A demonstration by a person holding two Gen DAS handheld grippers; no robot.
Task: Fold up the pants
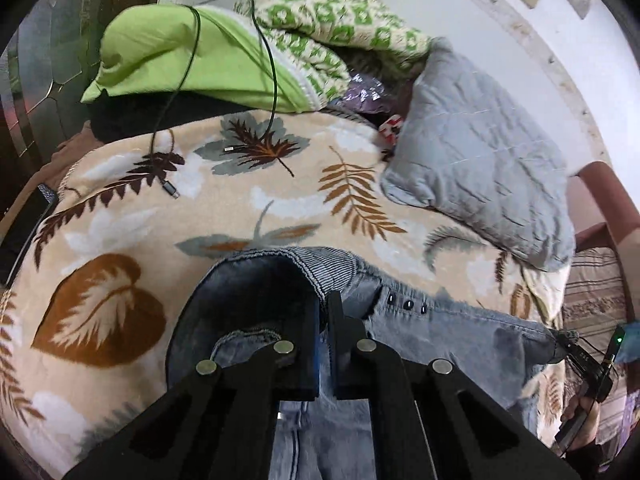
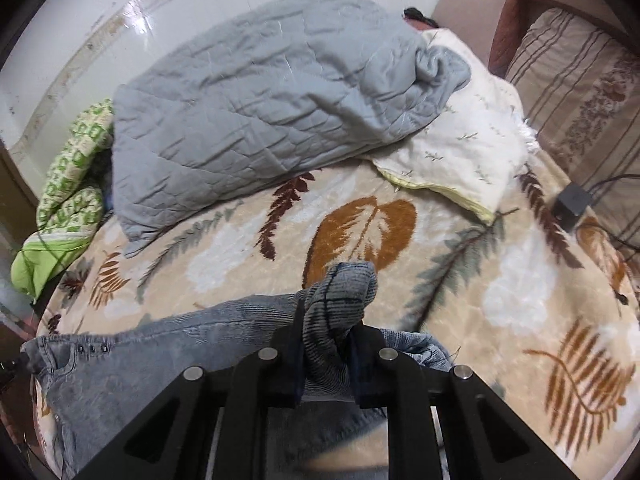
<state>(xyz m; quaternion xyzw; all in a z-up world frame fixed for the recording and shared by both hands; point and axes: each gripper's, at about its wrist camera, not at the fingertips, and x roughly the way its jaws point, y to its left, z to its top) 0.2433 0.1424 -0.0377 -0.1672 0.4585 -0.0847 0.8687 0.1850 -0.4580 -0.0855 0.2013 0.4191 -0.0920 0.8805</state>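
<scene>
Grey-blue denim pants lie across a beige leaf-patterned blanket on a bed. My left gripper is shut on a folded-over hem of the pants, which arches up over the fingers. My right gripper is shut on a bunched end of the pants, and the cloth sticks up between the fingers. The pants stretch leftward from it, with the blanket beyond. The other gripper shows at the right edge of the left wrist view, holding the pants' far end.
A grey quilted pillow lies at the back. A green pillow and patterned quilt sit behind, with black cables trailing onto the blanket. A white pillow, a black charger and a striped cushion lie right.
</scene>
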